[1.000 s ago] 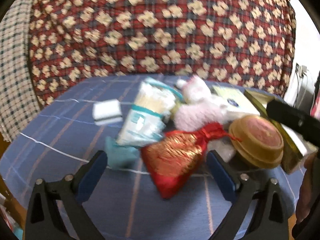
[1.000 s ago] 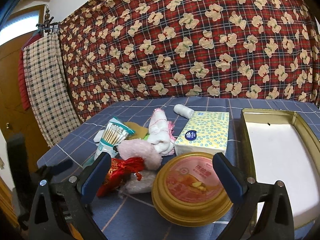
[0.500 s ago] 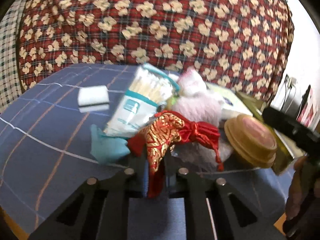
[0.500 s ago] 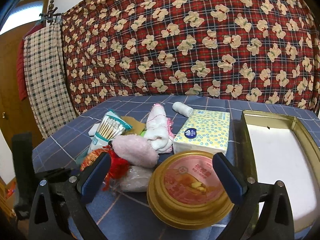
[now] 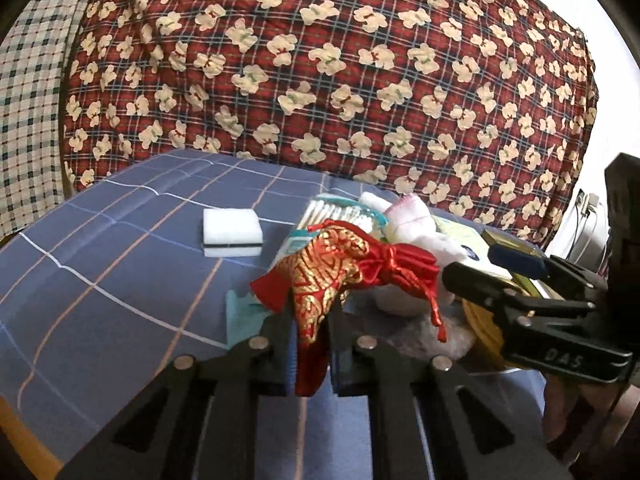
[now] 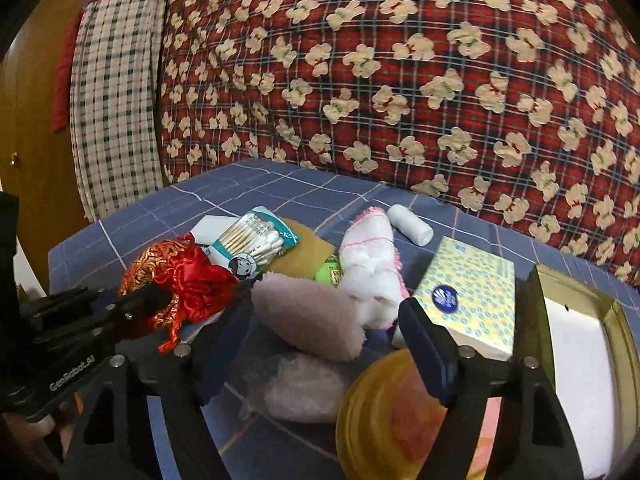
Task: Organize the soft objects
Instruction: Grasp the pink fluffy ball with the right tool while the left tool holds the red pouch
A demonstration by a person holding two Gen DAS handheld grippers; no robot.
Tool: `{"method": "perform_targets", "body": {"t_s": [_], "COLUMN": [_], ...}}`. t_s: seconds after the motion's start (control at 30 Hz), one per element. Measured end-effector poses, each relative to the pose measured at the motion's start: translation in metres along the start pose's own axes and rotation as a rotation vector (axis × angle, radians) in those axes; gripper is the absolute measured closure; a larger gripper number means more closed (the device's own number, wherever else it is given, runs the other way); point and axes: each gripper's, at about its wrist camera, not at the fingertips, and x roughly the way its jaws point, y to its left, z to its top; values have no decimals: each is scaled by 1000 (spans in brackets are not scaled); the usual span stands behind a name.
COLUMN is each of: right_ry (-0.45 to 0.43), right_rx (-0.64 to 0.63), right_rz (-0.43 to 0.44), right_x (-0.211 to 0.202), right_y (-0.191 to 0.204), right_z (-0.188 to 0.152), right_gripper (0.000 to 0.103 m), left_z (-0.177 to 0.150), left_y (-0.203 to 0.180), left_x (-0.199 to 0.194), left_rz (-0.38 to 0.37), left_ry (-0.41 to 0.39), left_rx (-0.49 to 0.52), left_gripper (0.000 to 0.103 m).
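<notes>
At the centre of the left wrist view, the red-and-gold brocade pouch (image 5: 332, 264) is pinched by its lower edge between the nearly closed jaws of the left gripper (image 5: 312, 360) and is raised above the blue checked tablecloth (image 5: 100, 280). A white sponge block (image 5: 232, 232) lies at ten o'clock from the pouch, apart from it. A pack of cotton swabs (image 5: 340, 216) and a white-and-pink towel (image 5: 416, 220) are seen just behind the pouch, at twelve to one o'clock.

In the right wrist view, the right gripper (image 6: 296, 316) is closing, its jaws set on either side of a pale pink fluffy pad (image 6: 308, 316); contact by the pads cannot be told. A tissue pack (image 6: 472, 296) lies at two o'clock from the pad, a round gold tin (image 6: 384, 420) at five o'clock, and an open gold tray (image 6: 624, 336) at three o'clock.
</notes>
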Motion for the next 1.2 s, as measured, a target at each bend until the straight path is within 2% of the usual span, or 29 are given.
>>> {"method": "perform_targets", "body": {"t_s": [0.13, 0.3, 0.37, 0.43, 0.5, 0.63, 0.73, 0.93, 1.2], "right_ry": [33, 76, 102, 116, 142, 135, 77, -26, -95], "right_rx": [-24, -42, -57, -60, -63, -54, -40, 22, 49], "right_rz": [9, 22, 17, 11, 18, 35, 34, -5, -61], "right_x": [14, 32, 40, 44, 49, 47, 37, 18, 6], "right_y": [4, 11, 13, 14, 14, 12, 10, -1, -9], "right_z": [4, 2, 0, -2, -4, -4, -4, -3, -2], "right_gripper": [41, 41, 50, 72, 81, 84, 84, 84, 84], "left_z": [9, 18, 19, 20, 20, 20, 20, 21, 25], "left_y": [-2, -6, -5, -4, -2, -3, -8, -24, -43], "left_x": [-2, -1, 2, 6, 9, 12, 12, 16, 26], "left_rz": [2, 0, 9, 12, 13, 15, 10, -1, -6], "left_ry": [-22, -47, -48, -44, -43, -44, -50, -50, -43], "left_rx": [10, 23, 24, 17, 11, 7, 12, 44, 64], "left_gripper": [93, 93, 93, 93, 93, 93, 94, 94, 93]}}
